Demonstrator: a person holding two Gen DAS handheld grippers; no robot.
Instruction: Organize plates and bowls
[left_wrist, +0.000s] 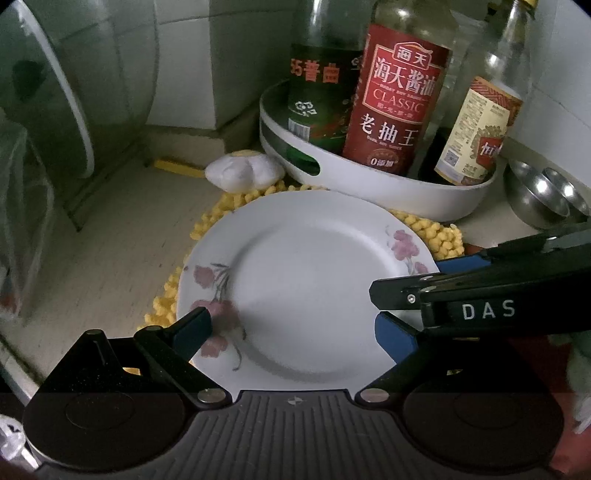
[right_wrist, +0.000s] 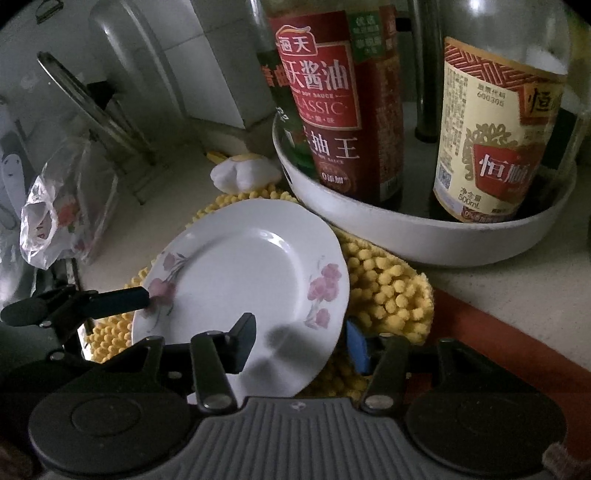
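Left wrist view: plate (left_wrist: 306, 284) on yellow mat (left_wrist: 428, 229), our left gripper (left_wrist: 295, 328) spread around it, right gripper (right_wrist: 299, 341) spread astride its rim; steel bowls (left_wrist: 543, 195) untouched, so we judge organizing barely begun.

Pretty dim kitchen corner, honestly. White tiled wall (left_wrist: 184, 62) at the back, pale speckled countertop (left_wrist: 103, 251) below it, with a boxed-in tiled ledge (left_wrist: 199, 136) where they meet. A red strip (right_wrist: 509, 343) runs along the counter on the right. Light is low and greyish.
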